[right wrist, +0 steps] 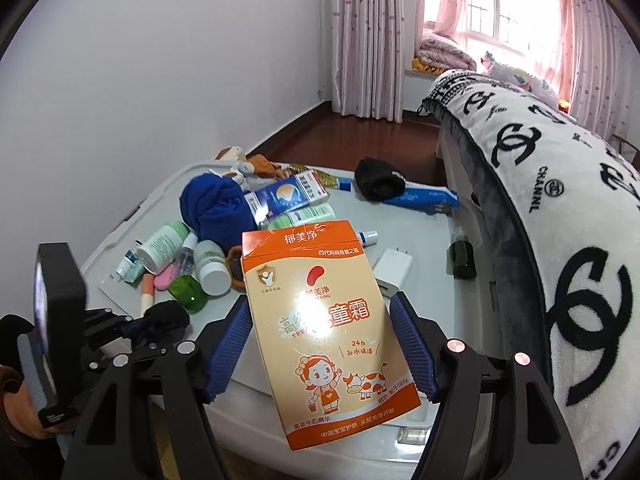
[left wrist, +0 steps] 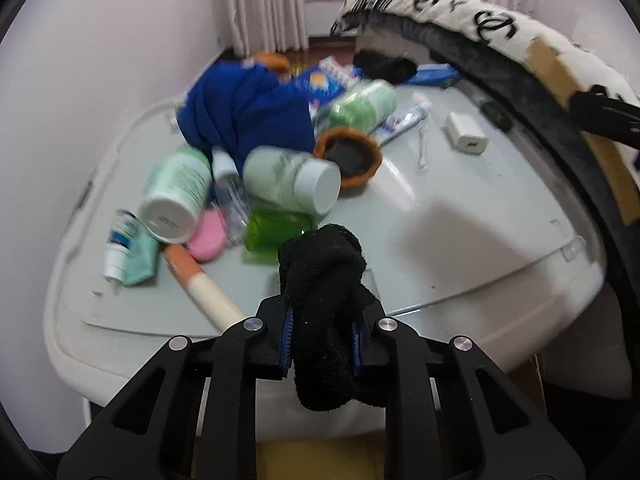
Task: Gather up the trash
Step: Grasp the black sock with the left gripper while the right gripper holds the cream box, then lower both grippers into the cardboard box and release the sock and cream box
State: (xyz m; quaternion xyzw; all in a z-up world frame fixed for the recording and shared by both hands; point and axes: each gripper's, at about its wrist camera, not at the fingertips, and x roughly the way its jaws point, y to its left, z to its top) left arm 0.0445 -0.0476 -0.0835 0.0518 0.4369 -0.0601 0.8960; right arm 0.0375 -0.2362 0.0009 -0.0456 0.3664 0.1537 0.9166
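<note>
My left gripper (left wrist: pixel 322 340) is shut on a black sock (left wrist: pixel 324 280) and holds it above the near edge of the white table (left wrist: pixel 460 248). The sock and left gripper also show in the right wrist view (right wrist: pixel 160 322). My right gripper (right wrist: pixel 320 344) is shut on an orange cream box (right wrist: pixel 320 320), held upright over the table's front. On the table lies a pile: a blue cloth (left wrist: pixel 248 116), white-capped bottles (left wrist: pixel 296 180), a green bottle (left wrist: pixel 276 228), tubes (left wrist: pixel 128 248), a pink item (left wrist: pixel 208 236).
A white charger (left wrist: pixel 466 134), a toothpaste tube (left wrist: pixel 404 122), an orange-rimmed sock (left wrist: pixel 348 156), a blue packet (right wrist: pixel 420 198) and a dark green bottle (right wrist: pixel 462 254) lie on the table. A patterned blanket (right wrist: pixel 540 168) on furniture borders the right. A wall stands left.
</note>
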